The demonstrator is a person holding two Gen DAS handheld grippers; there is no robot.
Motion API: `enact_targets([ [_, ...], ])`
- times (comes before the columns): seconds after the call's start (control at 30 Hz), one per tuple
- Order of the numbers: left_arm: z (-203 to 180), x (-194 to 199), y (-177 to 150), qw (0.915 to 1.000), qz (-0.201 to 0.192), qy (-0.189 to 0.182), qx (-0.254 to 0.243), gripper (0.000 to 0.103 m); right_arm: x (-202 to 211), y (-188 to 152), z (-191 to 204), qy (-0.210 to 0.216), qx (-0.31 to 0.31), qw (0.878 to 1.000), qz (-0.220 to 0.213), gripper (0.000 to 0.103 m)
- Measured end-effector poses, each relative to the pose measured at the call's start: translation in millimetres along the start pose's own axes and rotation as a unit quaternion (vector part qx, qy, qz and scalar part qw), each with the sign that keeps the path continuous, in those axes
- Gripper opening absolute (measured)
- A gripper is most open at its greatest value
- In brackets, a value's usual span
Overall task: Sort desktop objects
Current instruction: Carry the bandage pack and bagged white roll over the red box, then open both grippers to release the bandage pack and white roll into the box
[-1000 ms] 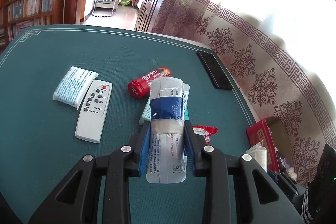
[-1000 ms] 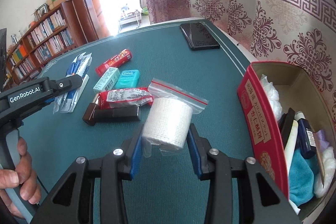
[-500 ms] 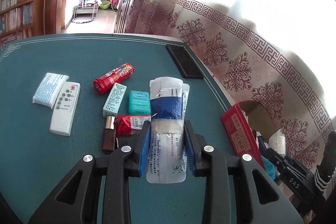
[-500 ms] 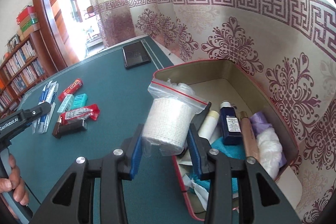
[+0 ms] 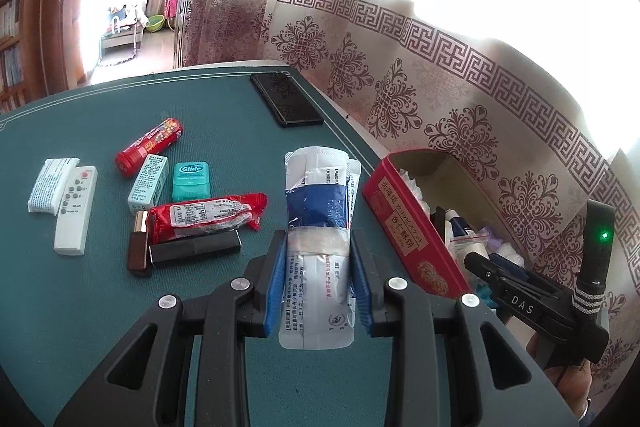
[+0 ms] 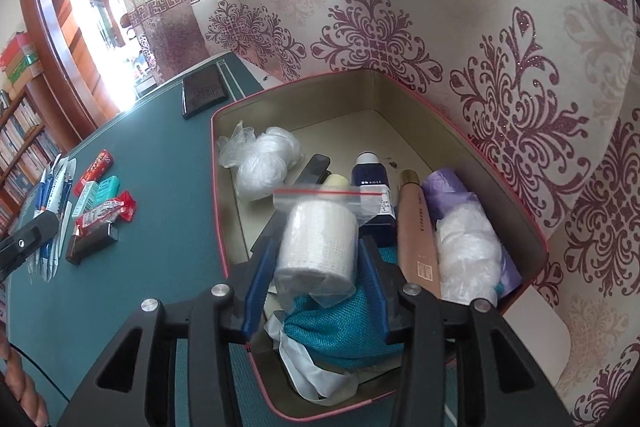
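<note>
My left gripper (image 5: 318, 279) is shut on a taped bundle of white and blue sachets (image 5: 318, 227), held above the green table beside the red tin box (image 5: 408, 227). My right gripper (image 6: 318, 263) is shut on a white gauze roll in a zip bag (image 6: 318, 243), held over the open red tin box (image 6: 218, 211). The box holds cotton bags, a blue bottle, a pink tube, a purple roll and a teal cloth. The right gripper also shows in the left wrist view (image 5: 490, 269), over the box.
On the table lie a red tube (image 5: 150, 147), a small white box (image 5: 147, 183), a teal floss case (image 5: 191, 181), a red snack pack (image 5: 208, 215), a dark lipstick case (image 5: 192, 251), a remote (image 5: 76, 211), a tissue pack (image 5: 46, 185) and a black phone (image 5: 286, 105). Patterned curtain stands behind the box.
My right gripper has carried the bagged gauze roll from over the table to above the inside of the tin box. My left gripper has swung right toward the box with its sachet bundle.
</note>
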State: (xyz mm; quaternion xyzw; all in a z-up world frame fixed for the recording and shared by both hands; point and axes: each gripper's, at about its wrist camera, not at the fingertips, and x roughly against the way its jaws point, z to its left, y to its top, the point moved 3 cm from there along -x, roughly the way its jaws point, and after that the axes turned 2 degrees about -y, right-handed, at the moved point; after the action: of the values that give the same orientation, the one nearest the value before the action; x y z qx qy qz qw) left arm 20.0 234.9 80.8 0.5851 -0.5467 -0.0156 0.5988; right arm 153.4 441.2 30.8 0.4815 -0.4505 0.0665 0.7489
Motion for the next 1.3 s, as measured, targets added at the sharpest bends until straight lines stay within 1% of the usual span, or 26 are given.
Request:
enact_targets([
  [0.03,-1.3,-0.3,-0.8,1.0000,0.001,-0.002,-0.001,0.033,2.2,0.0,-0.6,0.000,0.000,1.000,-0.003,0.054],
  [0.07,-2.6,-0.5,-1.6,1.0000,0.003,-0.004,-0.002,0.033,4.5,-0.1,-1.4,0.001,-0.001,1.000,-0.007,0.060],
  [0.1,-3.7,-0.8,-2.0,1.0000,0.004,-0.006,-0.003,0.033,6.2,0.0,-2.5,0.002,-0.002,1.000,-0.010,0.062],
  [0.37,-20.9,-5.2,-6.7,0.9997,0.018,-0.015,-0.011,0.033,12.4,-6.9,-13.2,0.008,-0.008,1.000,-0.013,0.063],
  [0.47,-32.7,-9.6,-9.6,0.9990,0.031,-0.028,-0.016,0.033,15.7,-8.2,-18.1,0.012,-0.011,1.000,-0.016,0.063],
  [0.53,-42.9,-15.2,-12.0,0.9980,0.044,-0.041,-0.021,0.033,19.3,-9.6,-21.5,0.015,-0.014,1.000,-0.018,0.063],
  [0.63,-61.4,-22.0,-13.7,0.9965,0.056,-0.050,-0.037,0.033,23.2,-11.3,-26.5,0.017,-0.016,0.999,-0.024,0.063],
  [0.83,-100.7,-32.3,-3.5,0.9944,0.059,-0.063,-0.062,0.033,27.7,-14.5,-34.9,0.025,-0.018,0.999,-0.034,0.065],
  [0.97,-126.1,-45.9,4.2,0.9925,0.065,-0.075,-0.071,0.033,28.6,-15.1,-39.2,0.037,-0.021,0.998,-0.037,0.066],
  [1.13,-150.6,-70.7,9.6,0.9902,0.083,-0.086,-0.072,0.033,31.0,-16.7,-42.7,0.045,-0.017,0.998,-0.043,0.066],
  [1.23,-158.2,-86.0,10.4,0.9894,0.097,-0.088,-0.062,0.034,32.8,-18.0,-46.9,0.047,-0.016,0.998,-0.048,0.067],
  [1.3,-158.9,-95.6,9.9,0.9888,0.109,-0.087,-0.052,0.035,33.1,-18.6,-49.6,0.049,-0.017,0.997,-0.049,0.070],
])
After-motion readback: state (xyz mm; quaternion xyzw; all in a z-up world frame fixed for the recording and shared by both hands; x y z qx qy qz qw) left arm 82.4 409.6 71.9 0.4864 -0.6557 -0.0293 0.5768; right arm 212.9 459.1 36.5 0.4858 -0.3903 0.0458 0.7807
